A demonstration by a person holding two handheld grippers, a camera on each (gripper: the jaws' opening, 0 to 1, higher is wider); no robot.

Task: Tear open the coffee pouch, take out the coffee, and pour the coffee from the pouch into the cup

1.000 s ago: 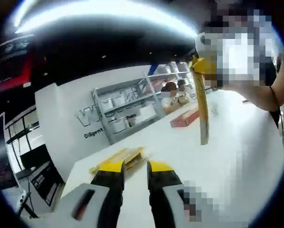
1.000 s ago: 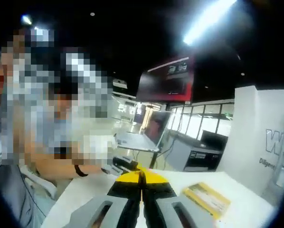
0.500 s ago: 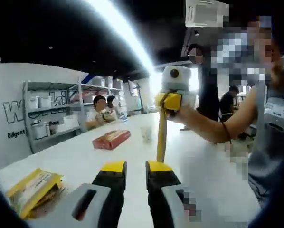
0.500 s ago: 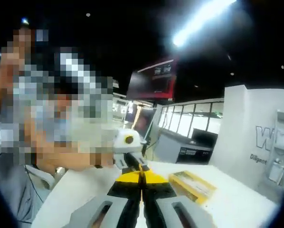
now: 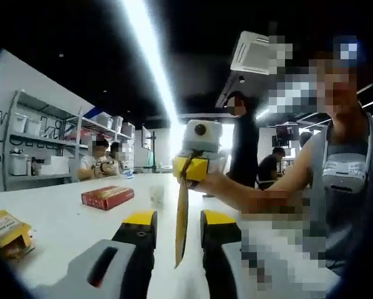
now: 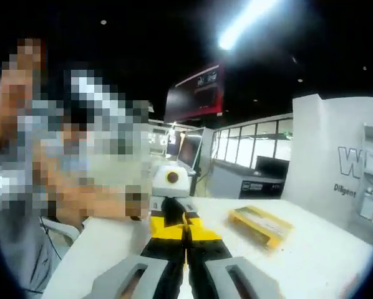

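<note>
Since the earlier frames, both grippers have been brought closer together, so that the coffee pouch [image 5: 181, 224] now hangs between the left gripper's [image 5: 178, 219] parted, empty fingers. It is held by its top edge in the right gripper [image 5: 191, 168], whose fingers [image 6: 168, 228] are seen pressed together in the right gripper view. Tearing is judged not yet done; removal and pouring remain. From left to right in the left gripper view, a yellow box [image 5: 5, 229], a red box [image 5: 107, 197] and a pale cup [image 5: 156, 196] are seen on the white table [image 5: 62, 218]. Shelves [image 5: 37, 146] with seated people [image 5: 102, 163] lie behind, under a ceiling light strip [image 5: 150, 59], and the holder's arm [image 5: 267, 190] is seen at right.
</note>
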